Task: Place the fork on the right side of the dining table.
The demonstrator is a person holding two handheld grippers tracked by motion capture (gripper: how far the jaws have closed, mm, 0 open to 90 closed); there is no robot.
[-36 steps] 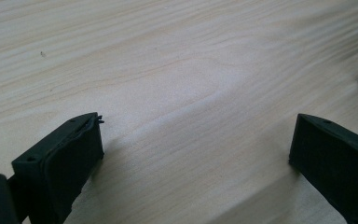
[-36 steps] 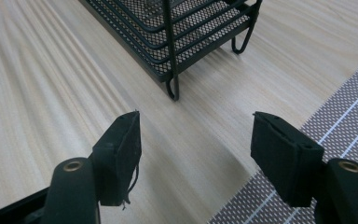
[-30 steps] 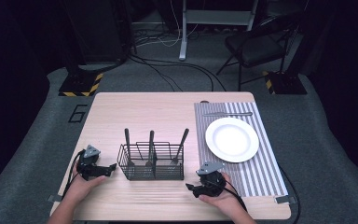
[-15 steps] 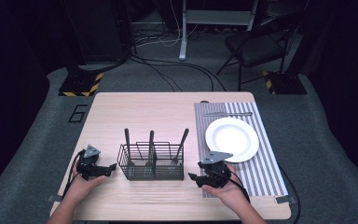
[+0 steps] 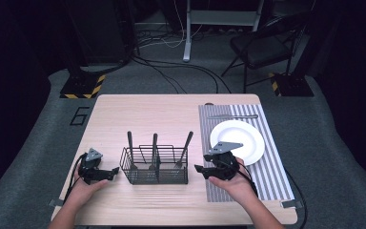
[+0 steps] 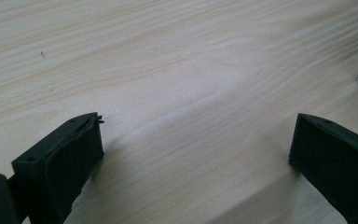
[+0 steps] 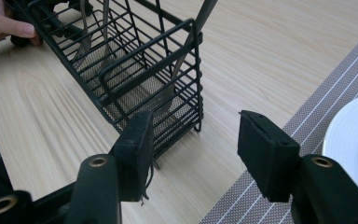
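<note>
The right gripper [image 5: 201, 169] hangs just off the right end of the wire basket [image 5: 155, 167], at the left edge of the striped mat [image 5: 276, 176], and points toward the basket. Its jaws have just been closing, yet they stand apart with nothing between them, as the right gripper view [image 7: 193, 149] makes plain. The basket stands on the wooden table [image 5: 147, 114] near its front edge and holds three pieces of cutlery upright, handles up. The one nearest the right gripper, a spoon [image 5: 185, 149], leans to the right in the end compartment. The left gripper [image 5: 114, 172] rests on the table just to the left of the basket, its jaws wide apart and empty over bare wood. A white plate [image 5: 248, 140] sits on the mat behind the right hand [image 5: 236, 183], and a knife [image 5: 232, 116] lies across the mat's far end.
</note>
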